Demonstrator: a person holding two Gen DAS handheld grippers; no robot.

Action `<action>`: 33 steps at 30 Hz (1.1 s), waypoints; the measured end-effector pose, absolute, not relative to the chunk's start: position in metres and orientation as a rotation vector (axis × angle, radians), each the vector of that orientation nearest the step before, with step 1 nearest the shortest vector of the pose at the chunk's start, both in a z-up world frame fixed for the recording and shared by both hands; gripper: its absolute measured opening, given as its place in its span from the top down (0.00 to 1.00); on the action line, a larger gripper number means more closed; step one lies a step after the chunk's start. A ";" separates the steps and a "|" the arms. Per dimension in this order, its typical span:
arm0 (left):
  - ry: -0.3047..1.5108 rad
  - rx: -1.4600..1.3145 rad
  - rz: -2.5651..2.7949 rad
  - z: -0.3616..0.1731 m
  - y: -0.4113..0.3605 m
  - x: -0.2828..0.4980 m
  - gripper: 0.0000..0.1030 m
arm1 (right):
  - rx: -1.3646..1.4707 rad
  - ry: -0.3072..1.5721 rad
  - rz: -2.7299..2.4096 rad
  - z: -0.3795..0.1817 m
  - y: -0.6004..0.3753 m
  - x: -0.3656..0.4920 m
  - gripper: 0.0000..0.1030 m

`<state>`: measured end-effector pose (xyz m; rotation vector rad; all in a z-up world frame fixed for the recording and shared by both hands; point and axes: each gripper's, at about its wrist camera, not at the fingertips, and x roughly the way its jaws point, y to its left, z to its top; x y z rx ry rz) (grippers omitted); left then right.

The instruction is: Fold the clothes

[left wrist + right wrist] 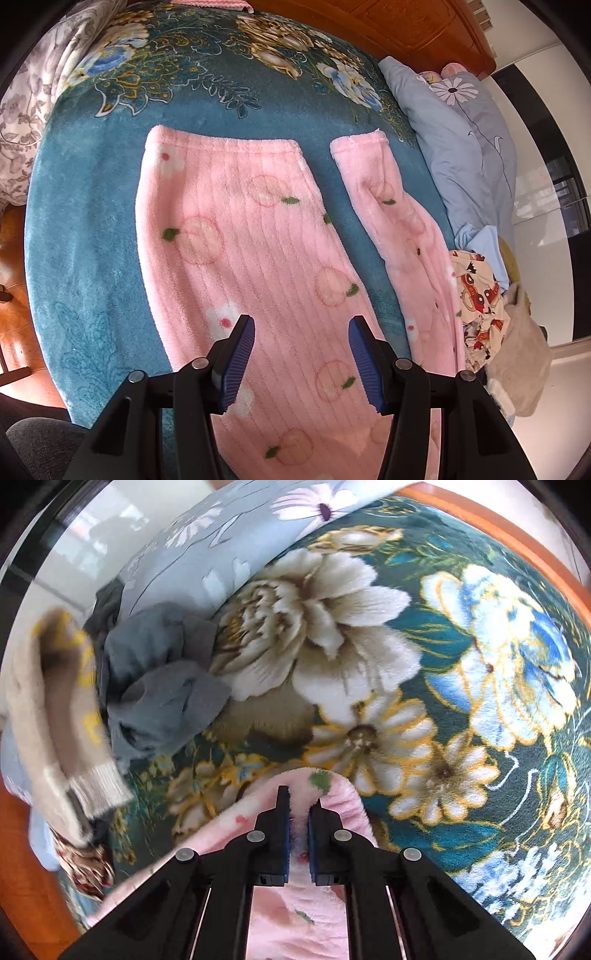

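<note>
Hovering above pink fleece pants (251,236) spread flat on the teal floral blanket (88,229), left hand-held gripper (301,363) is spread wide, gripping nothing. Right wrist view: right hand-held gripper (300,825) pinches a pink pants fold; grey garment (159,679) lies nearby.

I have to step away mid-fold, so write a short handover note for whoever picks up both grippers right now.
Left gripper: open, holding nothing, hovering over the pink fleece pants.
Right gripper: jaws shut on a fold of the pink fleece, lifted over the floral blanket.
Pants lie spread on the blanket, legs apart, cuffs far from you.
Unfolded clothes pile sits at the right edge.
Done: pants laid out, one part gripped. Left: every fold, then the pile.
</note>
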<state>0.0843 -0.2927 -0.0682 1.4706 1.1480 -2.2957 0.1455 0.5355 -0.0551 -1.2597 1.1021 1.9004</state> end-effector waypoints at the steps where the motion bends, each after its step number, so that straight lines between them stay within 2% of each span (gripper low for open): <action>1: 1.157 1.470 -2.294 -0.069 -0.294 0.085 0.45 | -1.263 1.086 1.915 -0.052 0.531 0.143 0.89; 2: 1.170 1.469 -2.292 -0.070 -0.295 0.084 0.45 | -1.244 1.059 1.903 -0.048 0.527 0.143 0.89; 3: 1.185 1.468 -2.287 -0.071 -0.296 0.084 0.44 | -1.225 1.031 1.890 -0.043 0.523 0.143 0.84; 4: 1.199 1.468 -2.281 -0.072 -0.297 0.084 0.44 | -1.205 1.004 1.877 -0.038 0.518 0.144 0.75; 9: 1.269 1.459 -2.276 -0.076 -0.298 0.081 0.44 | -1.155 0.795 1.895 -0.014 0.482 0.134 0.71; 11: 1.270 1.468 -2.278 -0.077 -0.296 0.077 0.43 | -1.182 0.752 1.987 -0.012 0.462 0.121 0.67; 13: 1.270 1.488 -2.279 -0.080 -0.293 0.072 0.43 | -1.287 0.728 2.119 -0.017 0.428 0.101 0.57; 18: 1.286 1.542 -2.272 -0.088 -0.289 0.057 0.43 | -1.581 0.570 2.331 -0.039 0.339 0.052 0.55; 24: 1.342 1.547 -2.225 -0.100 -0.297 0.054 0.43 | -1.625 0.448 2.342 -0.033 0.307 0.027 0.55; 26: 1.403 1.525 -2.190 -0.105 -0.303 0.055 0.43 | -1.593 0.404 2.282 -0.028 0.325 0.031 0.56; 27: 1.423 1.515 -2.179 -0.106 -0.306 0.056 0.43 | -1.572 0.374 2.237 -0.026 0.337 0.034 0.61; 28: 1.435 1.508 -2.172 -0.107 -0.307 0.056 0.43 | -1.550 0.348 2.188 -0.024 0.351 0.038 0.77; 30: 1.451 1.509 -2.171 -0.107 -0.307 0.056 0.43 | -1.507 0.328 2.075 -0.023 0.387 0.054 0.91; 33: 1.425 1.537 -2.187 -0.105 -0.303 0.053 0.43 | -1.466 0.317 1.943 -0.022 0.439 0.081 0.92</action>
